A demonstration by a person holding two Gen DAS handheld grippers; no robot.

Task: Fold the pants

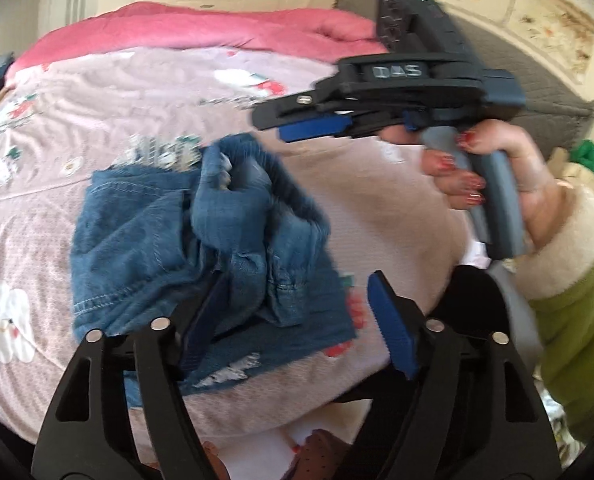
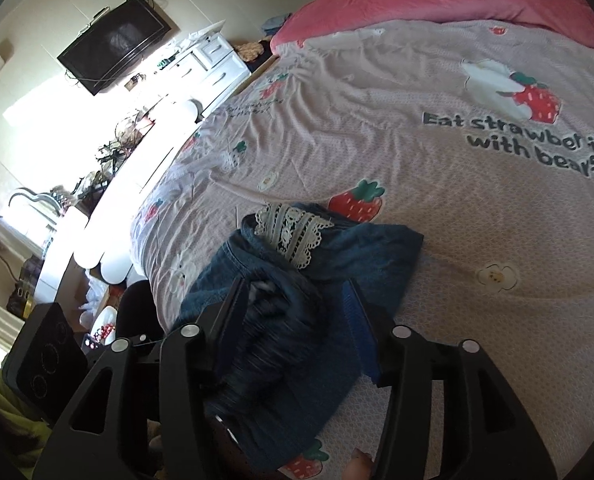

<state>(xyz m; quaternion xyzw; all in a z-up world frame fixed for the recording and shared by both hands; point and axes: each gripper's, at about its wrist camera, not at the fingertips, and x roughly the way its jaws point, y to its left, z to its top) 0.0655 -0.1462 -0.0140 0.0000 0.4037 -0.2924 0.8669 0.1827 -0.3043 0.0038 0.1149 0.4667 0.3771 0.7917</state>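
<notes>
The denim pants [image 1: 201,240], lace-trimmed and frayed at the hems, lie bunched near the front edge of the bed [image 2: 377,120]. Soft, limp and light by the look, they should be pinched at the waistband or hem. The left gripper [image 1: 293,320] gapes wide, empty; the right gripper [image 2: 297,320] is likewise open, straddling a fold.
</notes>
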